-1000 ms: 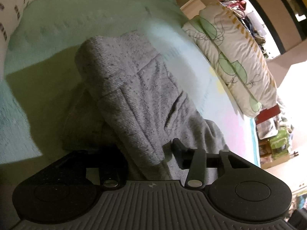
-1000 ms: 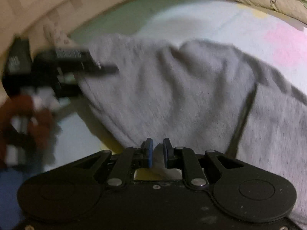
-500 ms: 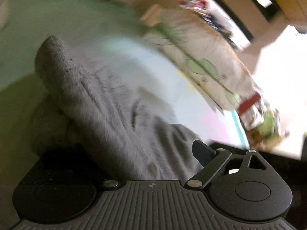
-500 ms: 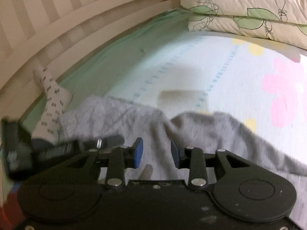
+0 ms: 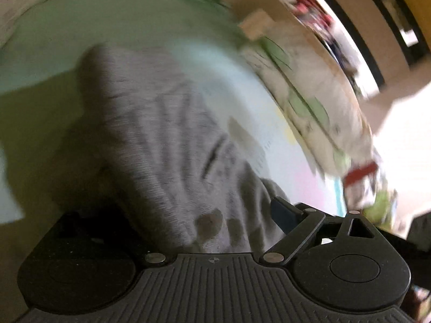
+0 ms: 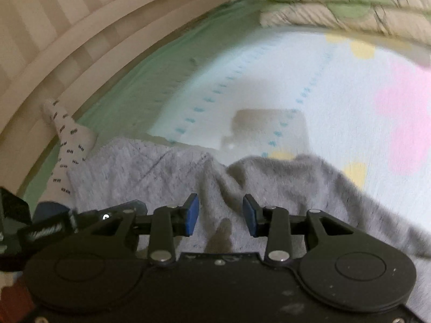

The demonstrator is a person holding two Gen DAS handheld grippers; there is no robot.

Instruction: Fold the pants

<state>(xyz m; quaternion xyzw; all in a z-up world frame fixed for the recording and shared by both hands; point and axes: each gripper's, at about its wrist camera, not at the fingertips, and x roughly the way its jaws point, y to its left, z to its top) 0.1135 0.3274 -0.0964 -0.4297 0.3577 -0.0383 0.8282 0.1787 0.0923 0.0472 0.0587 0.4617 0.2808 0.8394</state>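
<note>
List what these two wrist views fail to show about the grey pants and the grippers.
- Left wrist view: motion blur smears the grey pants, so seams and folds are unreadable.
- Left wrist view: the left gripper has one finger buried behind the cloth.
- Right wrist view: the right gripper, jaws opening with nothing clamped, has its body covering the pants' near edge.
- Neither view shows the waistband or leg ends.

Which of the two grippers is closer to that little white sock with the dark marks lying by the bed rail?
Left. In the right wrist view, the left gripper sits just below the sock, while the right gripper, jaws opening, hangs farther along the grey pants.
</note>
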